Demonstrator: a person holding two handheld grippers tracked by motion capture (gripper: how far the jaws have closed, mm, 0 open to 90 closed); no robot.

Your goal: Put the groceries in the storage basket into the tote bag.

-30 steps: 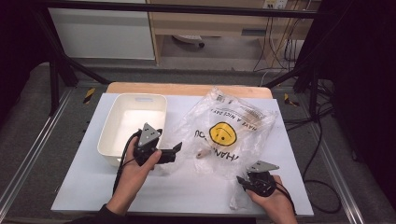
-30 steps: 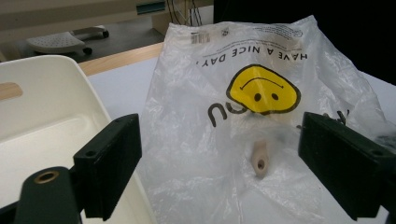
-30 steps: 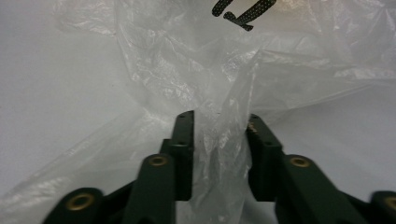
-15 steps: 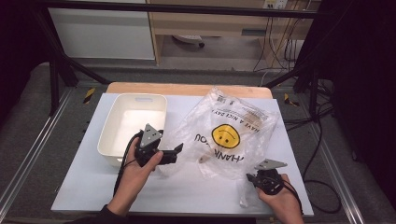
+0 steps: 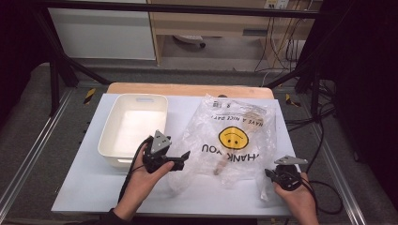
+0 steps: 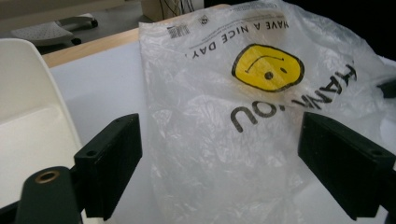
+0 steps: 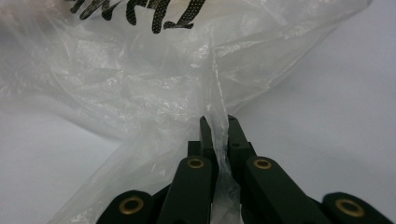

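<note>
While right claw (image 7: 216,128) pinched shut on a corner fold of the clear smiley-face plastic bag (image 5: 232,138), lying on the tabletop (image 5: 84,183) beside the white bin (image 5: 133,124): left claw (image 6: 219,163) gaping empty at its near edge, best closed low on one film layer before parting.

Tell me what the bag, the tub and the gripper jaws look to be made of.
Bag: thin clear plastic film, glossy and crinkled; the table shows through it and a printed smiley sits on it. Tub: probably moulded plastic, matt off-white, with smooth rounded corners and a handle slot. Jaws of the right gripper: black, matt, likely plastic, with brass-coloured pins at the pivots, pinching a fold of the bag.
</note>
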